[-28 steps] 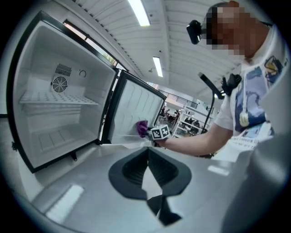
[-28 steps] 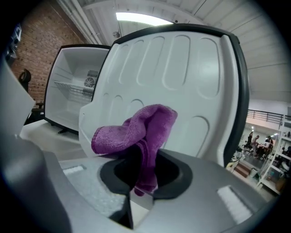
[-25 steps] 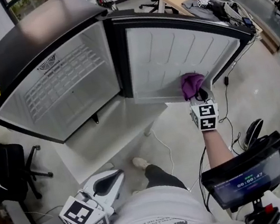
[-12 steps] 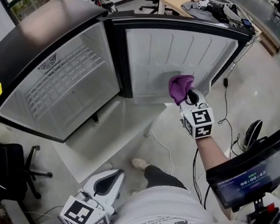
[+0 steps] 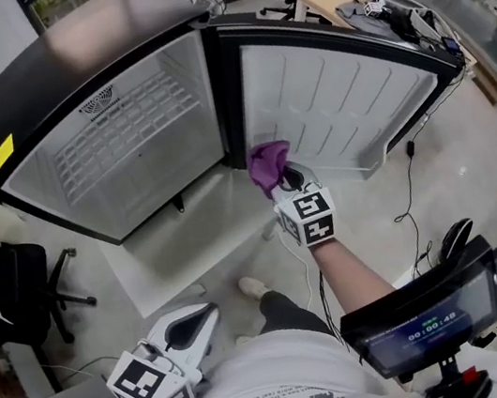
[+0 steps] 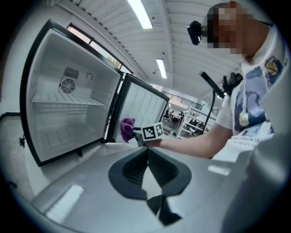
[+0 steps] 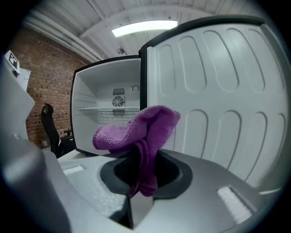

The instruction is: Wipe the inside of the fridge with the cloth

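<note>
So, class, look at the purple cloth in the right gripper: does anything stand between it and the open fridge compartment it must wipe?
Nothing visible does. The right gripper holds the cloth by the open door's hinge side, and the fridge compartment beside it stands open and unblocked; only a wire shelf sits inside.

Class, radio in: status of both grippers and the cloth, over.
Right gripper shut on purple cloth, beside open fridge door. Left gripper shut, empty. Nothing blocking the fridge interior.
</note>
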The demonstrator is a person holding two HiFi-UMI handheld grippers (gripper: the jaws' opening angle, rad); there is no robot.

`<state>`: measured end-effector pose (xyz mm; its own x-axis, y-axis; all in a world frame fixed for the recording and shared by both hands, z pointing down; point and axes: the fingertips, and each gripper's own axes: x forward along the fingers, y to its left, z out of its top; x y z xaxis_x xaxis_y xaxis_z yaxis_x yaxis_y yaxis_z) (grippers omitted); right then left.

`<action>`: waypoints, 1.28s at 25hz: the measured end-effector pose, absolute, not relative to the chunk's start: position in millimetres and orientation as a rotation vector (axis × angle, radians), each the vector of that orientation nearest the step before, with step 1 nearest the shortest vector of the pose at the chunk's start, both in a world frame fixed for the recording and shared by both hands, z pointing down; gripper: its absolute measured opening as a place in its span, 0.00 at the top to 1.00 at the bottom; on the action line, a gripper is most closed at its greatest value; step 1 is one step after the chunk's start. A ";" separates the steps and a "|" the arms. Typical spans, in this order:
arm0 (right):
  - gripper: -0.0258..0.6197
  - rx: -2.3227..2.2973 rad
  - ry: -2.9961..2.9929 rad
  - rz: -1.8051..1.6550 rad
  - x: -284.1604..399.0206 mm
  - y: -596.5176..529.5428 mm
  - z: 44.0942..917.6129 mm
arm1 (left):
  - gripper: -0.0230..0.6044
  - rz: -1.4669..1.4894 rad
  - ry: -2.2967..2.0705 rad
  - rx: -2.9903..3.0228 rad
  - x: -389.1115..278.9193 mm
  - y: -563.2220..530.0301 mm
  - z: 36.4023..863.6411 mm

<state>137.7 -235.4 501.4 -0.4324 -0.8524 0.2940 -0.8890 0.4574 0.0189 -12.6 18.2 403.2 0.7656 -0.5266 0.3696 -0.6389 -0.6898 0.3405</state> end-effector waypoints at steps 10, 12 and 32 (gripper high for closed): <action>0.86 1.585 -2.383 0.391 166.1 -241.6 526.2 | 0.96 0.340 -0.894 2.491 -15.0 19.9 403.7; 0.86 1.616 -2.352 0.396 182.3 -239.8 530.8 | 0.96 0.341 -0.876 2.500 -9.9 18.3 405.1; 0.86 2.011 -1.971 0.430 367.3 -194.0 541.7 | 0.96 0.362 -0.767 2.549 11.5 7.8 407.5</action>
<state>367.3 -194.0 541.7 0.0185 -0.9125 0.4086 -0.9998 -0.0204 -0.0003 11.5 7.8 407.5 0.8109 -0.4546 0.3686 -0.5733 -0.7434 0.3444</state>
